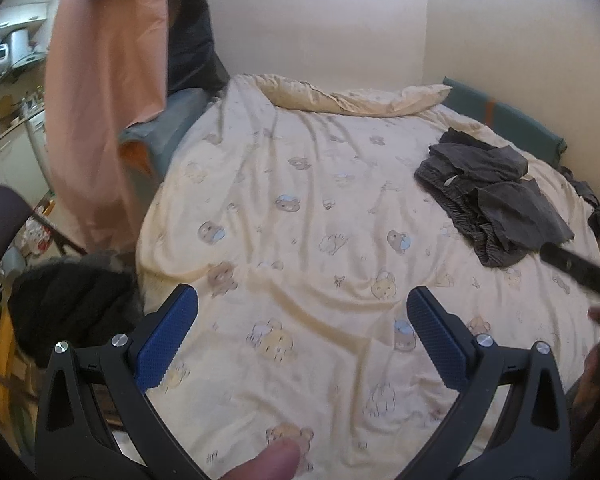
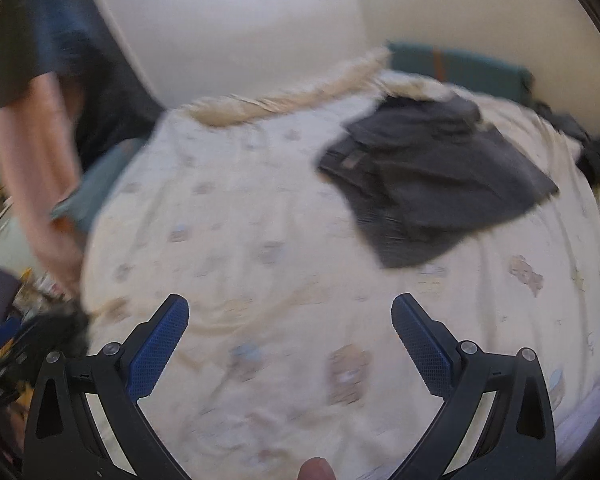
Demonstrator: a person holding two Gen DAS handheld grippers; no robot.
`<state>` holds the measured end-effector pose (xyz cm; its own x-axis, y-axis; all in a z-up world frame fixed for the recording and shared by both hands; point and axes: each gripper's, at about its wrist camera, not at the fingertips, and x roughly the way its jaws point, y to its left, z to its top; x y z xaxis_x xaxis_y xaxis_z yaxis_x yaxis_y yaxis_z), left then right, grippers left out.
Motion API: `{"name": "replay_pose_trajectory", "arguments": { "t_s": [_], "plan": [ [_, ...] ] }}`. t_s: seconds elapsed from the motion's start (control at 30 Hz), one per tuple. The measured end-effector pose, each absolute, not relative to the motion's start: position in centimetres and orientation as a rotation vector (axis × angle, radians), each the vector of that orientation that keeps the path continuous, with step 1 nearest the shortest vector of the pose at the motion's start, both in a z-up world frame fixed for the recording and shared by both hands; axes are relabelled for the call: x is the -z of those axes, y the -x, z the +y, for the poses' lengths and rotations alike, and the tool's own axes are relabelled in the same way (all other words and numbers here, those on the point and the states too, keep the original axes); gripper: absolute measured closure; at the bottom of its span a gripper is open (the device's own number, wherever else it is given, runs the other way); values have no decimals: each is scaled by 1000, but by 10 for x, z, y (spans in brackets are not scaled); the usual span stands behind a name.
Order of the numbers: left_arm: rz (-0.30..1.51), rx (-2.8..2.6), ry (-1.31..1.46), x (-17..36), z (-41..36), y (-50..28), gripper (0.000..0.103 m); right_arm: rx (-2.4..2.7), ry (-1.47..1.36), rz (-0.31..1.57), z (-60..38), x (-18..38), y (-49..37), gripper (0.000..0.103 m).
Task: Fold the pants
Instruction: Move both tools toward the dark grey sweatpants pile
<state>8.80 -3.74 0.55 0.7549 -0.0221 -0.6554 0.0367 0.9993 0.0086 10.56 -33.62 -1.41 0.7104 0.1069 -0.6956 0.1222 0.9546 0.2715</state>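
Two handheld grippers hover over a bed, both with their jaws spread wide apart and holding nothing. The left gripper [image 1: 302, 312] points across bare bedding. The right gripper [image 2: 290, 322] faces the same way; its view is smeared with motion blur.

The crumpled dark grey fabric pants [image 1: 488, 196] lie in a loose, bunched heap toward two o'clock in the left view, well apart from both grippers; the ribbed waistband appears to face the viewer. Folding has not begun. To start well, each gripper would probably need to reach the heap, pinch one layer at the waistband corners, and draw the garment flat before any fold, since bunched layers could be caught together.

The bed is covered by a wrinkled cream quilt printed with small cartoon bears [image 1: 300, 220]. A teal cushion [image 1: 512, 120] sits against the pale wall at one o'clock. A peach hanging cloth [image 1: 100, 100] fills ten o'clock, with cluttered kitchen shelves beyond.
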Motion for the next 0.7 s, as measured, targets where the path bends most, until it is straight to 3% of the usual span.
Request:
{"name": "replay_pose_trajectory", "arguments": {
  "t_s": [0.3,0.47,0.53,0.63,0.7],
  "plan": [
    [839,34,-12,42,-39,-155,0,237,-335,1035,-449,111,-253,0],
    [923,7,4,67,-29,-169,0,216,-227,1145,-447,166,-299,8],
    [928,7,13,70,-28,-171,0,227,-134,1168,-440,179,-306,15],
    [926,0,16,70,-26,-170,0,197,-61,1165,-431,186,-306,36],
    [920,-1,26,68,-25,-167,0,178,-38,1115,-425,174,-300,71]
  ]
}}
